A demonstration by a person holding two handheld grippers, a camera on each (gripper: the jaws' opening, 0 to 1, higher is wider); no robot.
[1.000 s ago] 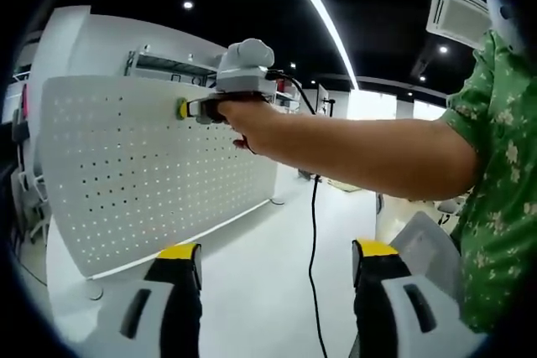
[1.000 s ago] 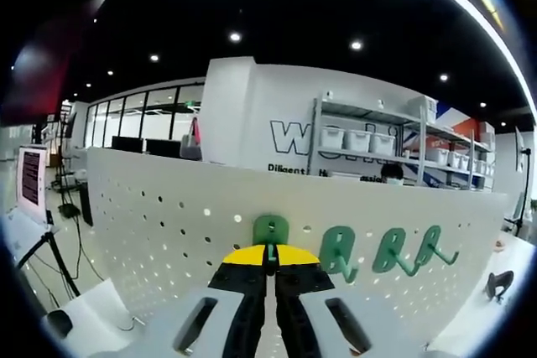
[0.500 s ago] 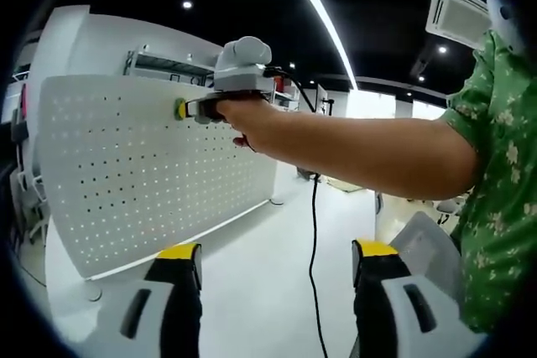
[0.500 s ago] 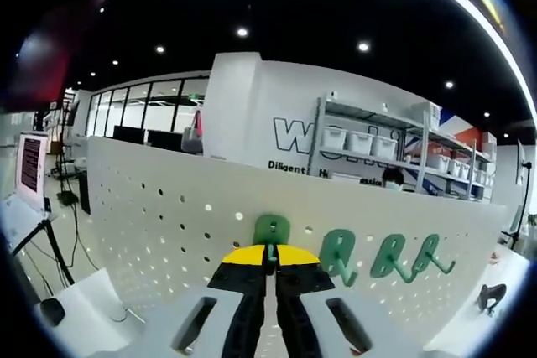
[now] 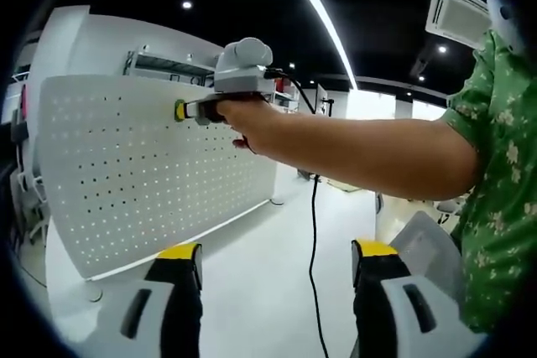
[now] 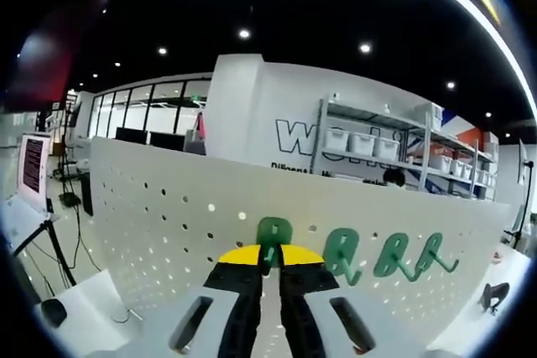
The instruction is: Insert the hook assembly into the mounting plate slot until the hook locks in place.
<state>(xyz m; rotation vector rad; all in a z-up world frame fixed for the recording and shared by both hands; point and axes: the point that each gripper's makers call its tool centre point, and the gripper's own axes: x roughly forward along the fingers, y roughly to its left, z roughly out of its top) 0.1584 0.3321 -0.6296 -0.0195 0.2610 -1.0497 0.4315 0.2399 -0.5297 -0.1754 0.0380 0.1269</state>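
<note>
Two views cover the workspace. Largest is the white perforated mounting plate (image 5: 151, 165), standing upright on the white counter (image 5: 268, 282); in the right gripper view the same mounting plate (image 6: 168, 232) spans the width of the picture.

Behind it, the right gripper view shows a white wall with dark lettering (image 6: 289, 136) and a metal shelf rack (image 6: 377, 144) carrying white bins. A monitor on a tripod (image 6: 32, 178) stands at the far left.

In the left gripper view my bare forearm (image 5: 352, 153) reaches across toward the plate, with my green patterned sleeve (image 5: 495, 173) at the right edge. A black cable (image 5: 315, 241) hangs from the right gripper down over the counter.

My right gripper (image 6: 270, 256) is clenched on the green hook assembly (image 6: 272, 234), which sits against the plate face. Three more green hooks (image 6: 390, 256) hang on the plate just to its right.

My left gripper (image 5: 277, 251) is released, jaws wide apart above the counter, well apart from the plate.
</note>
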